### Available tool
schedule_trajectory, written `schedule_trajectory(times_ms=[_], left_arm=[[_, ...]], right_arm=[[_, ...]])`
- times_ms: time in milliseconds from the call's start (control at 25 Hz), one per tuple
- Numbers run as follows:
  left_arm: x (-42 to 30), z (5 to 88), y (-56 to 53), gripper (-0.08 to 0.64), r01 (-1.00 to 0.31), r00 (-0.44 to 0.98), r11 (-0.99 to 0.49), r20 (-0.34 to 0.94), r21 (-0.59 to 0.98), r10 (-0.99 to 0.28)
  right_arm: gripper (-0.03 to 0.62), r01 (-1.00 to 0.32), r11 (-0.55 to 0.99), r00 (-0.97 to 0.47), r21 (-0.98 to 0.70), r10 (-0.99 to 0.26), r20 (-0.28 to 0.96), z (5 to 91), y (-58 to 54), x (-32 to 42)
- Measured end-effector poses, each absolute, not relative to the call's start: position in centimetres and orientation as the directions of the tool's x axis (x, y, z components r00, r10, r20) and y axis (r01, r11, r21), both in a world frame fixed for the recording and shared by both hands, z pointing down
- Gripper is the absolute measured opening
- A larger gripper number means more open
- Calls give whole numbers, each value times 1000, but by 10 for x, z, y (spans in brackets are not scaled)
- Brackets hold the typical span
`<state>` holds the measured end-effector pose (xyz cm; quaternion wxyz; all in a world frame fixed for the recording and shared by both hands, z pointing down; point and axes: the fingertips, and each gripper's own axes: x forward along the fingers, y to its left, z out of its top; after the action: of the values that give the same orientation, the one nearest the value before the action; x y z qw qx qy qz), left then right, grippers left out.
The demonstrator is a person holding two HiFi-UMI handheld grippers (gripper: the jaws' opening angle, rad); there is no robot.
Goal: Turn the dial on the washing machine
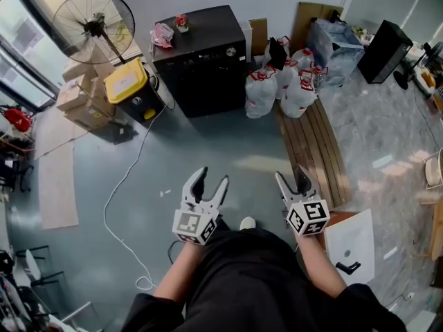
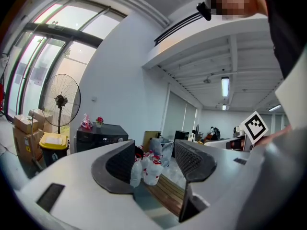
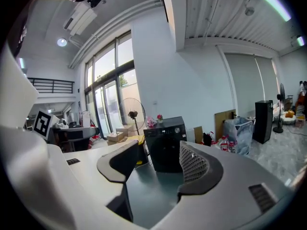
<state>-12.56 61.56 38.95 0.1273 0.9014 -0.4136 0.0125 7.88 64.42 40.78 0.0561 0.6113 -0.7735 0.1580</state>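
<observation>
The black washing machine (image 1: pixel 201 57) stands against the far wall, well ahead of both grippers, with its round silver dial (image 1: pixel 231 51) on the front panel's right end. My left gripper (image 1: pixel 212 177) is held low over the floor, open and empty. My right gripper (image 1: pixel 291 175) is beside it, also open and empty. In the right gripper view the washing machine (image 3: pixel 165 145) with its dial (image 3: pixel 177 130) shows straight ahead between the open jaws of the gripper (image 3: pixel 160 152). In the left gripper view the gripper (image 2: pixel 153 152) faces the white bags (image 2: pixel 146 169), with the machine (image 2: pixel 98 135) to their left.
A standing fan (image 1: pixel 93 19), a yellow bin (image 1: pixel 128 81) and cardboard boxes (image 1: pixel 83 95) are left of the machine. Tied white bags (image 1: pixel 280 85) and a wooden pallet (image 1: pixel 315 151) lie to its right. A white cable (image 1: pixel 121 185) trails across the floor.
</observation>
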Motion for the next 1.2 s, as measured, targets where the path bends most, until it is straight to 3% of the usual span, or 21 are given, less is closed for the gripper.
schedule_trajectory(times_ms=[600,1200], left_arm=[[-95,394,544,236,-715,696,-669,115,203,-709],[-88,408,358,236,-701,708,-674,109,234,-698]], right_arm=[[238,-966,194,-236,-173,-932,276,417,582,93],[238,-971,188,-226,-146,-924,307,415,395,100]])
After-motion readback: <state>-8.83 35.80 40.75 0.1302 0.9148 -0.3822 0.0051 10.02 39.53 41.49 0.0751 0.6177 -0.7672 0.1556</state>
